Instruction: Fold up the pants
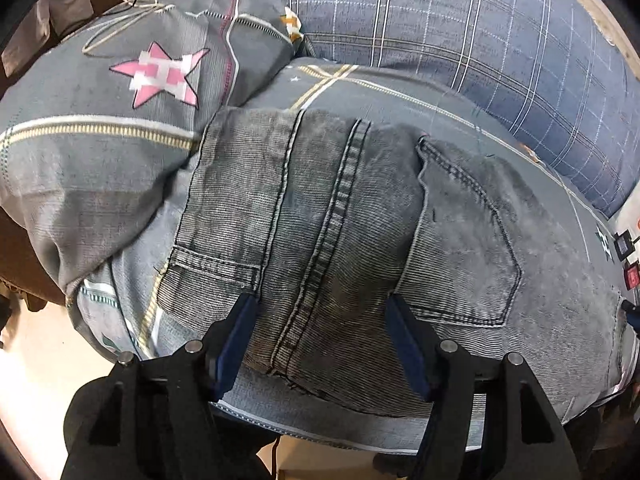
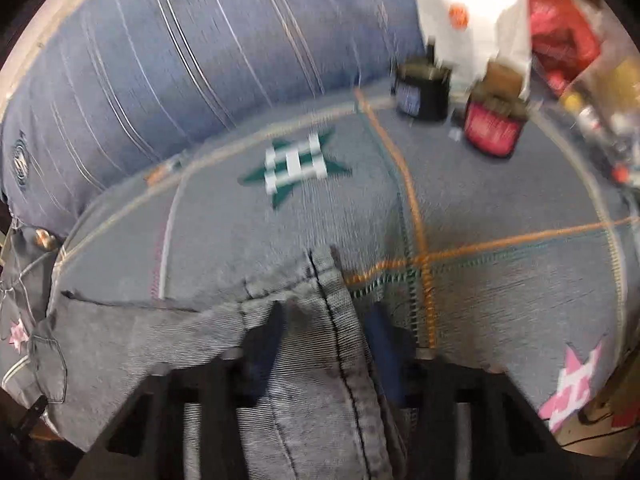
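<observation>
Grey-blue jeans (image 1: 320, 220) lie seat up on the bed, back pockets and centre seam showing. My left gripper (image 1: 321, 308) hangs just over the seat with its jaws wide apart, one blue pad (image 1: 244, 320) on each side of the seam; nothing is pinched. In the blurred right wrist view a leg of the jeans (image 2: 312, 380) runs up between the fingers of my right gripper (image 2: 328, 328). The cloth fills the narrow gap and is bunched there, so the gripper is shut on it. The rest of the leg trails off to the left.
The bed has a grey sheet (image 2: 500, 208) with star patches. A pillow (image 1: 120, 128) with a pink star lies at the jeans' left. A blue plaid quilt (image 1: 460, 32) is piled behind. A black jar (image 2: 422, 94), a red jar (image 2: 494, 128) and a white bag (image 2: 472, 12) stand far right.
</observation>
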A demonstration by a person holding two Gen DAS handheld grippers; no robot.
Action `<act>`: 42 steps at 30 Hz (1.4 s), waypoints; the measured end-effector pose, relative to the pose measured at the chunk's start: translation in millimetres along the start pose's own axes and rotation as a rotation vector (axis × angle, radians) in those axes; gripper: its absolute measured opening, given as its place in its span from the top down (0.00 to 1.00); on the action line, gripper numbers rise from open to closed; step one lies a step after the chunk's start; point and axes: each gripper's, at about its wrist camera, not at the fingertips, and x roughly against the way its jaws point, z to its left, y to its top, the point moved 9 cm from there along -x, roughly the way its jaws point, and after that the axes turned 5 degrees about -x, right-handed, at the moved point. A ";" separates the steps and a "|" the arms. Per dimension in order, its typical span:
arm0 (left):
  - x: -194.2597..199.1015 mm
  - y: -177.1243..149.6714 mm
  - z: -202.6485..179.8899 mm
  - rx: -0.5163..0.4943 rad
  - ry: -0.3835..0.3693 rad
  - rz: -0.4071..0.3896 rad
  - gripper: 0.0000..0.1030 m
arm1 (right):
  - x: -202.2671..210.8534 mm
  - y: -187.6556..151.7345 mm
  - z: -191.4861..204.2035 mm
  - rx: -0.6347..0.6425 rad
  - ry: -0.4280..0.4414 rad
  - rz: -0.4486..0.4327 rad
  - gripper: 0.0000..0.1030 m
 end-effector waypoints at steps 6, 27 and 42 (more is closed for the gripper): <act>-6.5 5.3 2.0 -0.032 0.029 -0.005 0.34 | 6.0 13.4 7.5 0.060 0.015 -0.029 0.87; 29.5 26.0 -10.4 -0.010 -0.029 -0.165 0.31 | -1.1 -72.4 22.6 0.022 0.163 0.072 0.71; -25.0 0.6 12.5 -0.019 0.070 -0.094 0.14 | 26.6 -48.9 340.8 0.542 0.439 0.153 0.41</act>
